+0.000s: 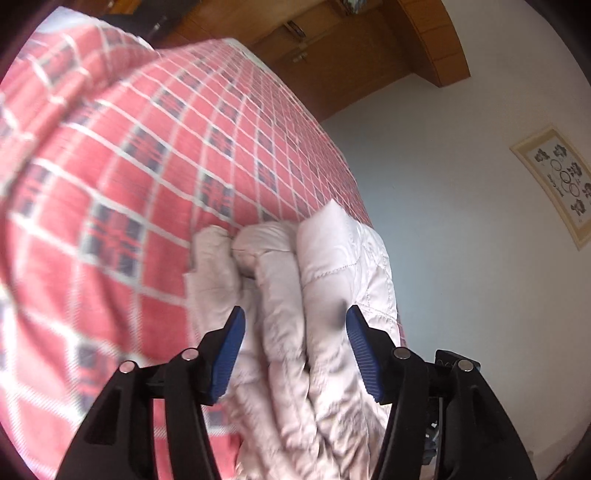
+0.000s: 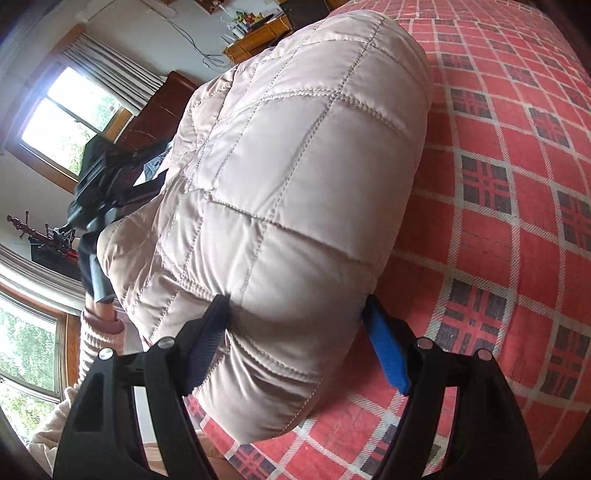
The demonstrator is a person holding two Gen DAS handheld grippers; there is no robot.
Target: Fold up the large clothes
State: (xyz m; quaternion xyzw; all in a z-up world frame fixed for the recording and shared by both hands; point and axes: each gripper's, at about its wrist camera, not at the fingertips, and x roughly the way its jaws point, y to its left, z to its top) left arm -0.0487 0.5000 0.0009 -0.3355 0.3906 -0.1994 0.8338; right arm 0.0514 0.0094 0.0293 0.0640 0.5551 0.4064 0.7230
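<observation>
A pale pink quilted jacket (image 1: pixel 332 251) lies folded into a thick bundle on a bed with a red checked cover (image 1: pixel 147 166). My left gripper (image 1: pixel 295 317) is shut on one end of the bundle, its blue pads (image 1: pixel 360 343) pressing into the layered folds near the bed's edge. In the right wrist view the jacket (image 2: pixel 295 166) bulges large, and my right gripper (image 2: pixel 295 302) squeezes its near end, resting on the cover (image 2: pixel 498 221). The left gripper's body (image 2: pixel 96 184) and the hand (image 2: pixel 105 317) holding it show beyond the jacket, its fingertips hidden.
The bed's edge runs beside the jacket, with a white wall and a framed picture (image 1: pixel 561 184) past it. A wooden cabinet (image 1: pixel 332 55) stands beyond the bed. Windows (image 2: pixel 66 110), a wooden desk (image 2: pixel 258 33) and a coat rack (image 2: pixel 37 232) line the other side.
</observation>
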